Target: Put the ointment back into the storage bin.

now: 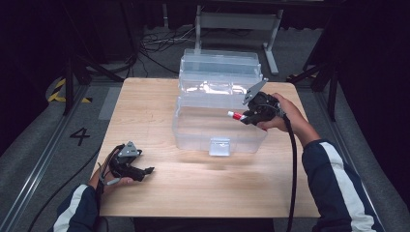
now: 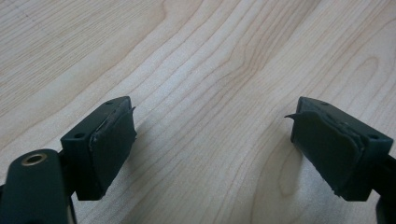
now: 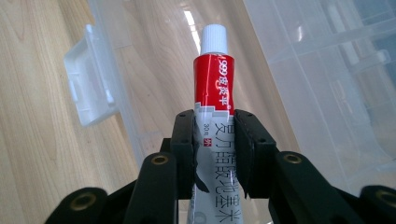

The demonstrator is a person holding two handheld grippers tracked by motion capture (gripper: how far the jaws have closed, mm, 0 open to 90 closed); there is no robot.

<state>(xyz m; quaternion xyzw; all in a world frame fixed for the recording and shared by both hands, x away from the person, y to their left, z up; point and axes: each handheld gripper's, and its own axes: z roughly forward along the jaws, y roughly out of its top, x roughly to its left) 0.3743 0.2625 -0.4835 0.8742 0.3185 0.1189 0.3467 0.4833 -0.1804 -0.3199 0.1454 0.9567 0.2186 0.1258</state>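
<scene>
Clear plastic box (image 1: 217, 130): lid up, at the surface's (image 1: 159, 193) far edge.
Tube (image 3: 212, 88): red-and-white, over the box's right end.
Right tongs (image 1: 245, 117): clamped on the tube.
Left tongs (image 2: 212, 140): apart, near-left corner.

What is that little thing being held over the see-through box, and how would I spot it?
On the wooden table stands a clear plastic box with its lid open. Over its right end, the right gripper pinches a small tube. Its red band and white cap set it apart.
</scene>
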